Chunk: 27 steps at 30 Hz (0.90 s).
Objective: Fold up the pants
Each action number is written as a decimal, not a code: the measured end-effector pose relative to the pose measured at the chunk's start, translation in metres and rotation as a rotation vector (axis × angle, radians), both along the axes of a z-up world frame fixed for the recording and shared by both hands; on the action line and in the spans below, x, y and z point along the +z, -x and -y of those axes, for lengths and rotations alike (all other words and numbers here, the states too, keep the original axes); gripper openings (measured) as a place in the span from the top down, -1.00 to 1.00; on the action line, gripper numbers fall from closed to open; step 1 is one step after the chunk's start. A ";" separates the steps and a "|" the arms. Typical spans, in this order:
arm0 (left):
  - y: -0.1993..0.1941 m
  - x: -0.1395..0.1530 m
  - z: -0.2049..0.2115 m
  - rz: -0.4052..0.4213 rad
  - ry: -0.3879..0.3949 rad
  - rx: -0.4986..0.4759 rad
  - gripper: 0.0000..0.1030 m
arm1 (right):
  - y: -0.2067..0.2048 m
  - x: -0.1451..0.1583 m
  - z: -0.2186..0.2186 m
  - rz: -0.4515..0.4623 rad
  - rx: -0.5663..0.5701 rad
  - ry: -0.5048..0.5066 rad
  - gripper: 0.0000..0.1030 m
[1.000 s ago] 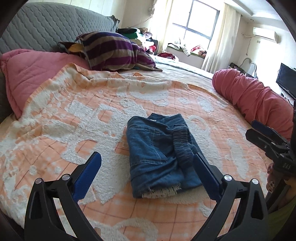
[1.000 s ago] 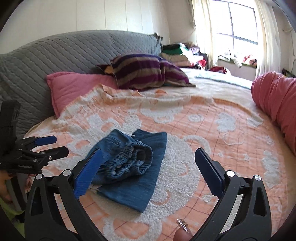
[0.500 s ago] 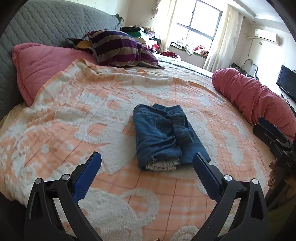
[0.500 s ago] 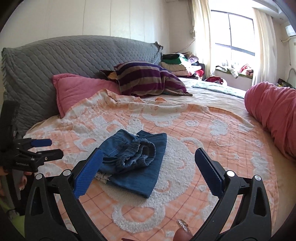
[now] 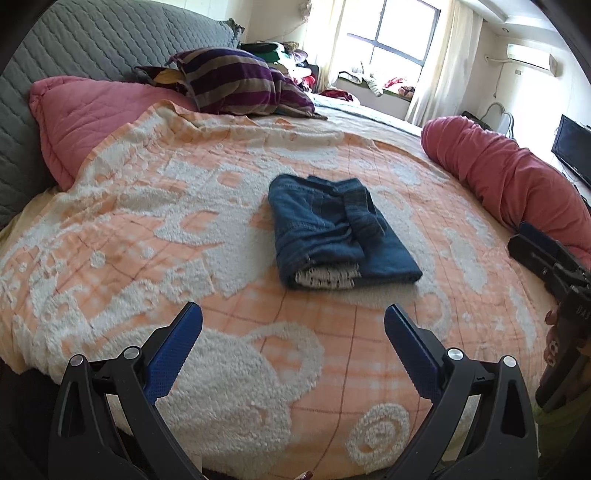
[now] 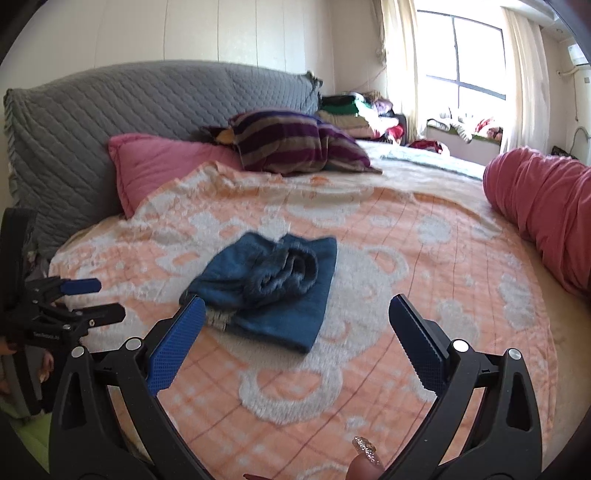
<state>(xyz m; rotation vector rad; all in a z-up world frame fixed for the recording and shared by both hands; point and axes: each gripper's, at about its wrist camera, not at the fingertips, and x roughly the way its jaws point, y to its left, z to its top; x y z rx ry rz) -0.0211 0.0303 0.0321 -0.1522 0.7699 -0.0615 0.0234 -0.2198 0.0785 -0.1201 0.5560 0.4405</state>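
Plainly folded pants mid-bed on orange blanket, lower layers hidden. Left tongs wide, empty; right tongs likewise, left pad overlapping pants' corner, contact unclear.

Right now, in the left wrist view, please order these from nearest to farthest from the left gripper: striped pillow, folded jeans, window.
1. Folded jeans, middle of the bed, just ahead of the left gripper.
2. Striped pillow, by the headboard, left of centre.
3. Window, far wall, right of the pillow.
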 end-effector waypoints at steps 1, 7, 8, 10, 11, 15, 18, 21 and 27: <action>0.001 -0.003 0.001 -0.004 0.002 0.002 -0.91 | 0.002 -0.006 0.000 -0.020 -0.008 -0.003 -0.82; 0.002 -0.019 0.008 -0.051 0.006 -0.018 -0.91 | 0.006 -0.035 -0.002 -0.115 -0.021 -0.003 -0.82; 0.001 -0.019 0.010 -0.055 -0.002 -0.018 -0.91 | 0.006 -0.037 -0.002 -0.121 -0.022 -0.006 -0.82; 0.002 -0.020 0.013 -0.055 -0.015 -0.021 -0.91 | 0.006 -0.039 -0.001 -0.129 -0.023 -0.011 -0.82; 0.002 -0.020 0.014 -0.055 -0.018 -0.021 -0.91 | 0.006 -0.040 0.000 -0.131 -0.021 -0.013 -0.82; 0.003 -0.020 0.016 -0.055 -0.032 -0.015 -0.91 | 0.004 -0.041 0.003 -0.134 -0.020 -0.019 -0.82; 0.002 -0.019 0.017 -0.057 -0.034 -0.012 -0.91 | 0.004 -0.042 0.004 -0.139 -0.017 -0.023 -0.82; 0.003 -0.019 0.016 -0.056 -0.037 -0.005 -0.91 | 0.004 -0.044 0.004 -0.146 -0.013 -0.025 -0.82; 0.004 -0.020 0.014 -0.058 -0.033 0.006 -0.91 | 0.004 -0.045 0.003 -0.147 -0.009 -0.024 -0.82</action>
